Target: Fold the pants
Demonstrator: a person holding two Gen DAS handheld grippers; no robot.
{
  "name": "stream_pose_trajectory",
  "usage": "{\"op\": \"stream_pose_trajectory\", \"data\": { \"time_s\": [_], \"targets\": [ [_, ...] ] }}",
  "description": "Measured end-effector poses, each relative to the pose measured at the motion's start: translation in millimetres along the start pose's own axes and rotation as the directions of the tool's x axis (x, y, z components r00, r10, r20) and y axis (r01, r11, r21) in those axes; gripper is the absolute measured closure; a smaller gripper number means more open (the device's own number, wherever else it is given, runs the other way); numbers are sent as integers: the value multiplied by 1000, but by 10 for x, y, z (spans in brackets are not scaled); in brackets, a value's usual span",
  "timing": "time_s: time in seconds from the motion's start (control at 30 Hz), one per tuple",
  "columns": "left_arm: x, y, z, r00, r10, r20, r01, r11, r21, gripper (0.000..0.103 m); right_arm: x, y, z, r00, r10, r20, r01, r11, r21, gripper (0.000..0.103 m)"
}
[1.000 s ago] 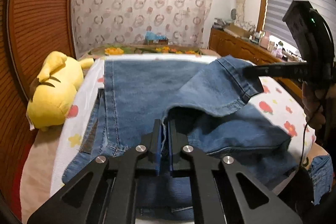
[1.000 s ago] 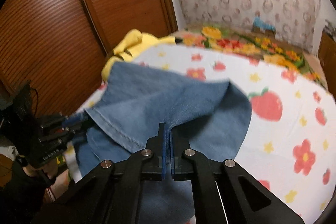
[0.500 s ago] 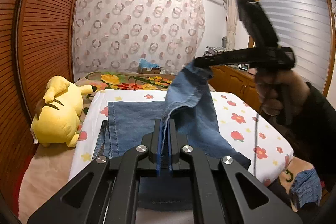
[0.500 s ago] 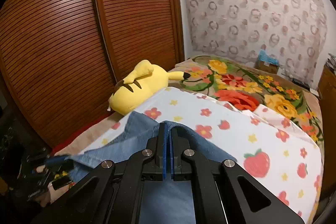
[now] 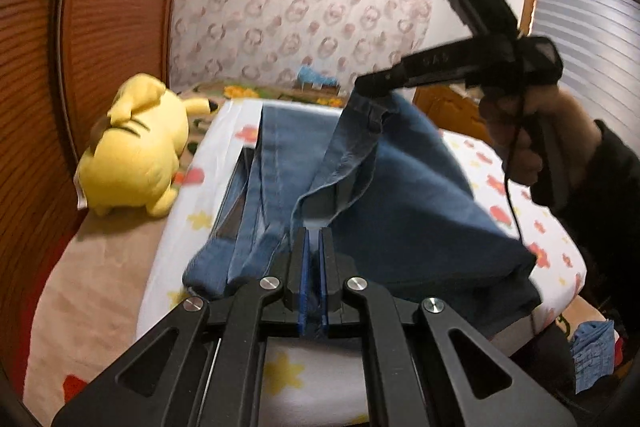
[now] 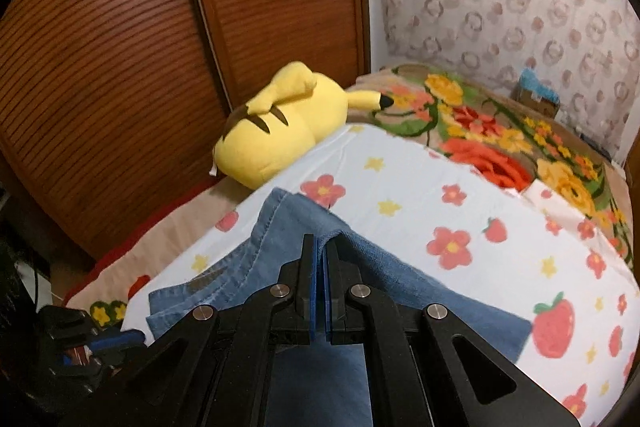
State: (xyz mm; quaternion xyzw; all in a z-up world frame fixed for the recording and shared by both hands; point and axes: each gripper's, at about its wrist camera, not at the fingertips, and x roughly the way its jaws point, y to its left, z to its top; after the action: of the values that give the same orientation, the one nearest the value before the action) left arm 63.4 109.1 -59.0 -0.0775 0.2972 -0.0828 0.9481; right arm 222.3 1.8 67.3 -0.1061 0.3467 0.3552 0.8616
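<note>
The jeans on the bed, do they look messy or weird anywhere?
Yes. The jeans are lopsided: one end hangs lifted in the right gripper, the left gripper pinches a nearer edge, and the rest lies bunched on the flowered sheet.

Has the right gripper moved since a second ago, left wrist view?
Yes. The right gripper, jaws shut on the jeans, has gone up and left against the window blind, lifting the denim above the bed.

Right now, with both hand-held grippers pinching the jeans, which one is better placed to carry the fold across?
Right, probably. The right hand-held gripper holds its pinch of the jeans raised above the bed, free to travel. The left hand-held gripper clamps denim low near the sheet, better as an anchor.
</note>
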Motion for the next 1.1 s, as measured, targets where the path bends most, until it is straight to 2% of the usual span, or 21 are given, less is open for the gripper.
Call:
{"op": "stream_pose_trajectory", "data": {
  "time_s": [0.07, 0.1, 0.17, 0.2, 0.23, 0.4, 0.57, 0.63, 0.87, 1.0, 1.03, 1.07, 1.1],
  "targets": [
    [40, 21, -40, 1000, 3, -12, -3, 1000, -6, 97, 92, 27, 40, 1000, 9, -15, -9, 1000, 0, 100],
    [54, 24, -50, 1000, 5, -16, -5, 1000, -8, 97, 98, 56, 75, 1000, 6, -23, -6, 1000, -4, 95],
    [51, 25, -57, 1000, 5, -16, -5, 1000, -10, 97, 83, 65, 99, 1000, -16, -24, 16, 1000, -15, 78],
    [48, 18, -55, 1000, 3, -15, -3, 1000, -10, 97, 45, 73, 104, 1000, -16, -17, 16, 1000, -16, 66],
    [44, 17, -49, 1000, 2, -13, -2, 1000, -9, 97, -4, 77, 116, 1000, -19, -4, 19, 1000, -18, 63],
    [69, -22, -9, 1000, 17, -22, -17, 1000, 2, 96, -143, 76, 51, 998, -41, 41, 42, 999, -13, 62],
    [116, -58, 37, 999, 18, -29, -17, 1000, 12, 71, -287, 33, -161, 994, -101, 44, 103, 994, -42, 62],
    [135, -93, 56, 1000, 11, -25, -10, 1000, 22, 65, -353, -33, -273, 990, -132, 40, 134, 989, -54, 62],
    [363, -171, 111, 998, 32, -49, -29, 998, 58, 64, -468, -448, -754, 980, -199, -2, 199, 980, 18, 62],
    [478, -148, 81, 997, 48, -63, -44, 997, 67, 64, -431, -634, -1028, 979, -200, -47, 203, 977, 63, 62],
    [490, -143, 75, 997, 41, -68, -37, 997, 66, 68, -425, -658, -1069, 978, -200, -56, 204, 976, 71, 62],
    [502, -132, 63, 997, 35, -73, -30, 997, 64, 76, -415, -682, -1124, 979, -195, -65, 200, 976, 82, 62],
    [508, -125, 56, 997, 34, -74, -29, 997, 65, 78, -407, -708, -1179, 980, -185, -76, 192, 976, 99, 62]
  ]
}}
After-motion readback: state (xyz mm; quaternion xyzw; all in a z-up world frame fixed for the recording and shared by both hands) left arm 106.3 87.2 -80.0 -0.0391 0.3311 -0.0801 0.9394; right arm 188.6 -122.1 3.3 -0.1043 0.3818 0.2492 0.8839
